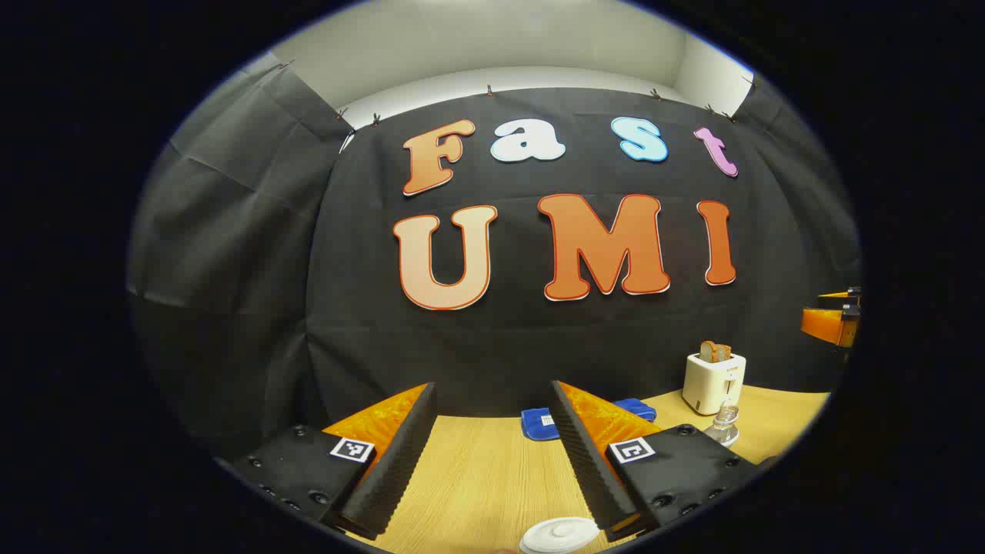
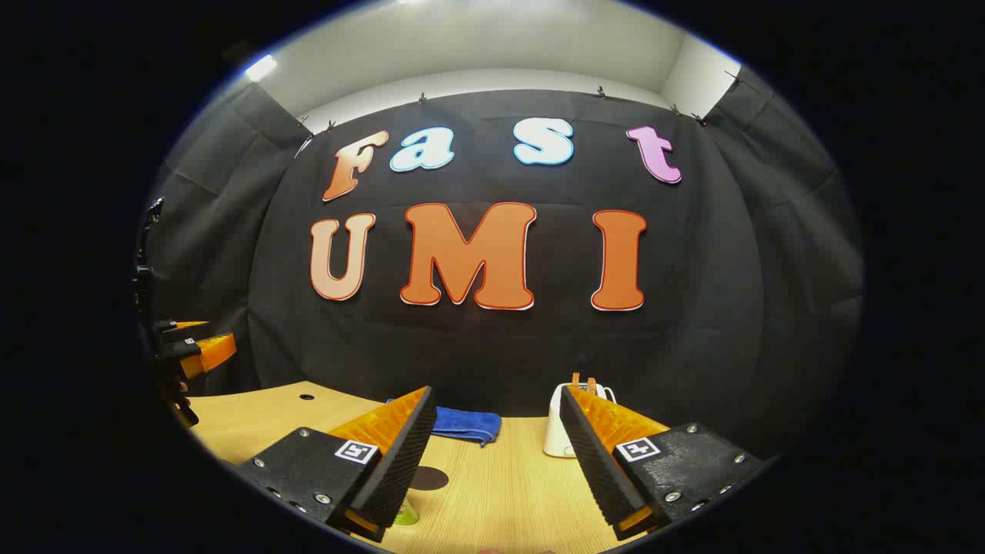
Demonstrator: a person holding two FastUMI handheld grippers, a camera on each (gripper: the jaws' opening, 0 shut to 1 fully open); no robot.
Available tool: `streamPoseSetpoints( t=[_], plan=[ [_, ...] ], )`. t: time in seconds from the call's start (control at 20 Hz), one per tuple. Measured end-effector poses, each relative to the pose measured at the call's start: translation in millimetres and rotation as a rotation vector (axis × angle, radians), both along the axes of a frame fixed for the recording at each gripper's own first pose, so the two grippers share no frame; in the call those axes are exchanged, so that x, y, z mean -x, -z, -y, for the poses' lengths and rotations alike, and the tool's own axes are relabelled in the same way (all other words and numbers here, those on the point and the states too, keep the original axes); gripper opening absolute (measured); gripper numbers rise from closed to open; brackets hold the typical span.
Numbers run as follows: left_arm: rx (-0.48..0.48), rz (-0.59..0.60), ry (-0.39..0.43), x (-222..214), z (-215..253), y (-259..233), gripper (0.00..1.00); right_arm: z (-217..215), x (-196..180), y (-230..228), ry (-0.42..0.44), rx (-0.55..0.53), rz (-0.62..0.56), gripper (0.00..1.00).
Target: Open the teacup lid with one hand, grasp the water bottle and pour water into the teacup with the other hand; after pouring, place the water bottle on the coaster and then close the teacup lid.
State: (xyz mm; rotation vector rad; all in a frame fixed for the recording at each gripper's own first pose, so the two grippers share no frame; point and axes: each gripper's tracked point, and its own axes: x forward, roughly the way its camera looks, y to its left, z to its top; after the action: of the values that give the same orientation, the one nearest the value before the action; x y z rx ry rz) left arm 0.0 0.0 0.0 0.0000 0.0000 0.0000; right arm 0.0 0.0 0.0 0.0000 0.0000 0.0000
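Both grippers hover wide open over the wooden tabletop [image 1: 492, 477], holding nothing.

In the left gripper view, the left gripper [image 1: 492, 462] has its ribbed fingers spread well apart, and the white teacup lid [image 1: 560, 534] sits on the cup just beyond them at the near edge of the tabletop. The clear water bottle [image 1: 724, 422] stands toward the right side, just in front of the white toaster [image 1: 714, 382] (bread in its slots), with a folded blue cloth [image 1: 539, 423] along the back edge. In the right gripper view, the right gripper [image 2: 492, 462] is equally spread; a dark round coaster [image 2: 429, 478] lies between its fingers, close to the left one, and a green thing [image 2: 405, 514] shows partly beneath that finger, too hidden to identify.
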Motion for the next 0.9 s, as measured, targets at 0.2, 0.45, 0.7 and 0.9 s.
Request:
streamPoseSetpoints(
  t=[0.2,0.45,0.7,0.9],
  plan=[
    [0.012,-0.002,-0.003,-0.9,0.4,1.2,0.96,-2.5,2.4,0.8,-0.009,0.002,0.000,0.96],
    [0.009,-0.011,-0.003,-1.1,1.8,3.7,0.98,-5.1,3.7,0.5,-0.021,0.000,0.004,0.96],
    [0.014,-0.014,-0.003,0.1,2.1,5.5,0.98,-6.2,4.4,1.9,-0.028,0.002,0.001,0.96],
    [0.019,-0.015,0.009,0.9,5.6,6.7,0.98,-7.4,5.5,0.9,-0.033,-0.007,0.008,0.96]
  ],
)
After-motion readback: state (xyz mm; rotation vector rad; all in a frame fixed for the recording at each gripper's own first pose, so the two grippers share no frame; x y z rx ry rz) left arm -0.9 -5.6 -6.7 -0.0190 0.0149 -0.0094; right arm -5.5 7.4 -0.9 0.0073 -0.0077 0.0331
